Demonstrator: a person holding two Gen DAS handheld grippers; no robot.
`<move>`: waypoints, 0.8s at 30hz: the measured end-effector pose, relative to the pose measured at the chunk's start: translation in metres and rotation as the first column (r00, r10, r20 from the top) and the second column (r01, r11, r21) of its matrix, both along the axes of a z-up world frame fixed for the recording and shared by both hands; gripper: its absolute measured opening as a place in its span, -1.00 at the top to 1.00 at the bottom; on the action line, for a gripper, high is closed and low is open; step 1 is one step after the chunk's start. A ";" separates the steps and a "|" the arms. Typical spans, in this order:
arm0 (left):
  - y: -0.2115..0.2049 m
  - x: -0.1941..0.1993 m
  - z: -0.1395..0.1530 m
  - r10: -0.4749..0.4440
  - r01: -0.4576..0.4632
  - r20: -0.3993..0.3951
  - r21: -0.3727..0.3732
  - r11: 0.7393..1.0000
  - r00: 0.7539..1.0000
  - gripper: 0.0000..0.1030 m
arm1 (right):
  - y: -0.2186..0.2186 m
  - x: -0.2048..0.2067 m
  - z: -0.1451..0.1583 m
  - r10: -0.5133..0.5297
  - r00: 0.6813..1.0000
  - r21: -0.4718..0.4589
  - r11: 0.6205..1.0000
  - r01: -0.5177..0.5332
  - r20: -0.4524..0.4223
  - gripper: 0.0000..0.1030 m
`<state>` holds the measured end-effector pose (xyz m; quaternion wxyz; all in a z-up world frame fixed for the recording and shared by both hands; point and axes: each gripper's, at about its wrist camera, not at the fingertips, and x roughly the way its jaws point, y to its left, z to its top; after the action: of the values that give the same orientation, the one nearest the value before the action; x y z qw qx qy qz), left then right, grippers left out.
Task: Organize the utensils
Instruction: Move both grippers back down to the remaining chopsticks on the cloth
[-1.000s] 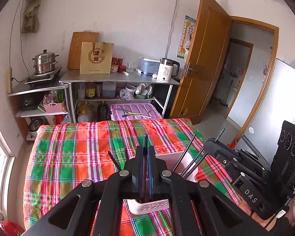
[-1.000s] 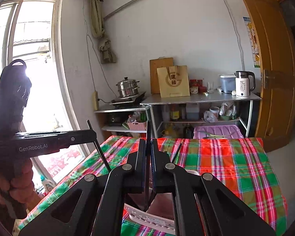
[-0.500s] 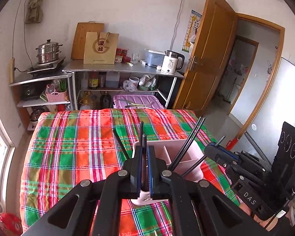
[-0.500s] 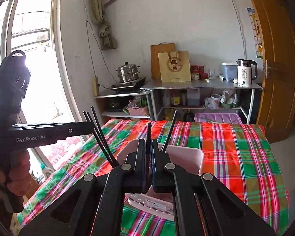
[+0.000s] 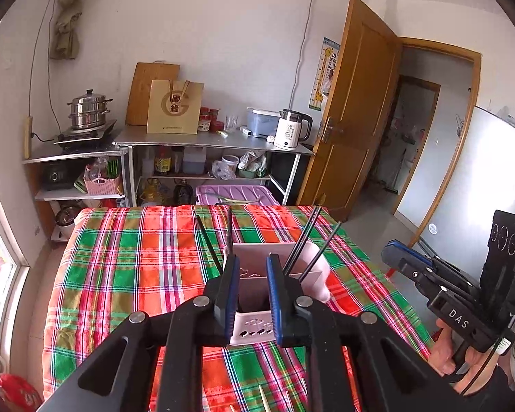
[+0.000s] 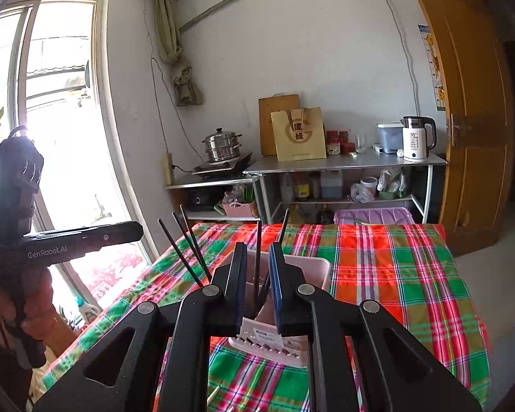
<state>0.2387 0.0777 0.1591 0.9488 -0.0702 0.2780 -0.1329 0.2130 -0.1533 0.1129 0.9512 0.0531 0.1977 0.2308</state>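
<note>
Above the utensil holder [image 5: 274,267], both grippers [image 5: 251,295] [image 6: 258,288] hover, jaws parted.

Table cover: plaid cloth [image 5: 127,274] in red, green and orange.
Metal shelf [image 5: 209,142]: white kettle [image 5: 290,134], brown paper bag [image 5: 175,106], cutting board [image 5: 144,86].
Stove: steel steamer pot [image 6: 221,144].
Doorway: wooden door [image 5: 350,103] open.

The holder [image 5: 274,267] stands on the table [image 5: 120,274] toward its right edge, chopsticks [image 5: 302,240] upright in it. Behind the table's far edge stand shelves [image 5: 209,140] bearing a kettle [image 5: 292,132], right, and a pot [image 5: 87,110], left.
</note>
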 end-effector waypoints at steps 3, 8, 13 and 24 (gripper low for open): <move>0.000 -0.024 -0.003 0.000 0.000 0.016 -0.004 1.000 1.000 0.70 | -0.008 -0.022 -0.003 0.007 1.000 0.003 1.000 -0.007 0.004 0.74; -0.005 -0.064 -0.018 -0.011 0.011 0.040 -0.005 1.000 0.999 0.70 | -0.026 -0.056 -0.014 0.007 1.000 0.032 0.999 -0.007 -0.003 0.74; -0.010 -0.096 -0.045 -0.018 0.019 0.031 -0.014 1.000 0.999 0.70 | -0.038 -0.081 -0.030 -0.003 0.999 0.044 0.999 0.004 -0.035 0.74; -0.018 -0.127 -0.105 -0.017 0.016 -0.068 -0.004 1.000 0.998 0.70 | -0.036 -0.108 -0.067 0.017 0.994 0.037 0.999 -0.013 -0.107 0.74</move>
<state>0.1116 0.0599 0.0542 0.9375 -0.0739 0.3105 -0.1388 0.1047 -0.1890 0.0459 0.9363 0.0813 0.2449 0.2382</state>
